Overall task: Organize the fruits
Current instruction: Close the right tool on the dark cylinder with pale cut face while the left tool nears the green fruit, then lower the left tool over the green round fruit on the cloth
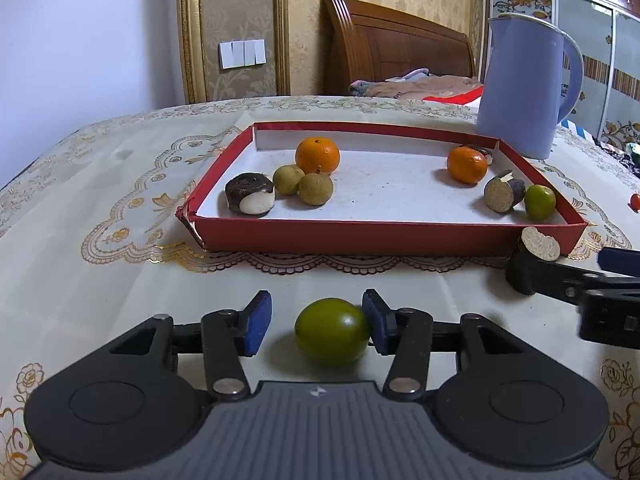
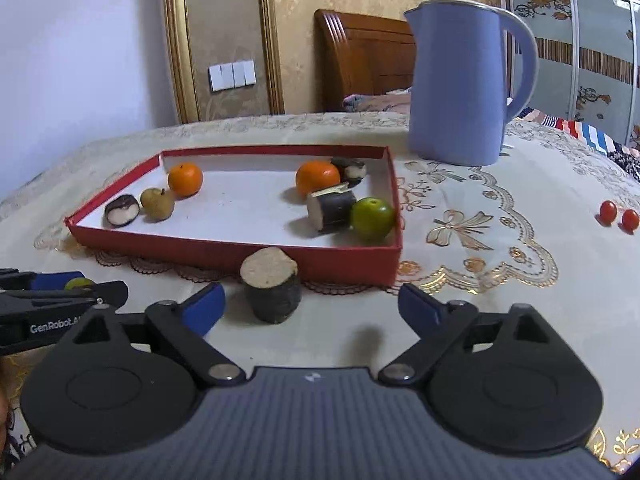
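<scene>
Floral cloth covers the counter, with a wooden bed head and a blue jug behind. On the cloth sits a red tray holding two oranges, two brown longans, a chestnut-like piece, a cut cane stub and a lime in its near right corner.

Left tongs are spread apart around a green fruit that rests on the cloth in front of the tray; the right pad touches its side, while the left pad stands clear of it.

Right tongs are wide open, gripping nothing. A dark cane piece stands on end on the cloth just in front of the tray's near wall, between the pads but nearer the left one, touching neither. Two cherry tomatoes lie well apart to the right.
</scene>
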The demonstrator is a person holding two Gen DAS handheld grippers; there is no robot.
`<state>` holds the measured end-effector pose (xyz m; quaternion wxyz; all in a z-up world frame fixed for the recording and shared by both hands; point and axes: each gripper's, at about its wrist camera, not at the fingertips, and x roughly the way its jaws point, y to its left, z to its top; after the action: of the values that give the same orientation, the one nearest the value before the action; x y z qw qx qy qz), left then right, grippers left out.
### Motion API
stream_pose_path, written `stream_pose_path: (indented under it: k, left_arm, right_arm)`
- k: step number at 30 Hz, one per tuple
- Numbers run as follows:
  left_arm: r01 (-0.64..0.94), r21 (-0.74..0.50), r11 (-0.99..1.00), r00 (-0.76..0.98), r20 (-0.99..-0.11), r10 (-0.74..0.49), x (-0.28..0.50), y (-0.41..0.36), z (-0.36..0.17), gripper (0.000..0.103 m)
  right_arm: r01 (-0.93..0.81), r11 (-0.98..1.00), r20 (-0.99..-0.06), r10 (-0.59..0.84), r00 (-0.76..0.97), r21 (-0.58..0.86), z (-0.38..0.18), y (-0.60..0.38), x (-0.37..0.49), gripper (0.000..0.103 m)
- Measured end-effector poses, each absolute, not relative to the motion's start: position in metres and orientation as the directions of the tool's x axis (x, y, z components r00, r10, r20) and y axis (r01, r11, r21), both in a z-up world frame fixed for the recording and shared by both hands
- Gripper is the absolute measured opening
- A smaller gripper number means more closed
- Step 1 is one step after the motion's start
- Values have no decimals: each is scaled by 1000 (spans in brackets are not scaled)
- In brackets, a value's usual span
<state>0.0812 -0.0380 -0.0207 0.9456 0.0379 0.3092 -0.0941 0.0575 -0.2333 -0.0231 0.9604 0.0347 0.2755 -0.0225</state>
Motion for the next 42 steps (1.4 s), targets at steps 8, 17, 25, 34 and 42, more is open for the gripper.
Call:
stream_pose_path:
  k: [8, 17, 25, 34, 42]
  left_arm:
    - [207, 21, 978, 790, -593, -155, 81, -39, -21, 52]
    - [207, 21, 978, 790, -593, -155, 81, -40, -21, 52]
    - [200, 12, 980, 787, -597, -154, 82, -40, -22, 66]
    - [200, 12, 980, 787, -597, -153, 82, -39, -22, 66]
    - [200, 11, 980, 787, -597, -154, 81, -39, -22, 66]
  right_arm:
    - [60, 998, -547, -35, 837, 27, -24, -223, 70, 80]
    - [40, 998, -585, 0, 811, 56, -27, -223, 87, 47]
    - [39, 998, -578, 2, 816, 58, -28, -224, 86, 32]
    - [44, 997, -571, 4, 821, 69, -27, -225, 84, 32]
    - [49, 996, -568, 2, 823, 74, -27, -226, 84, 32]
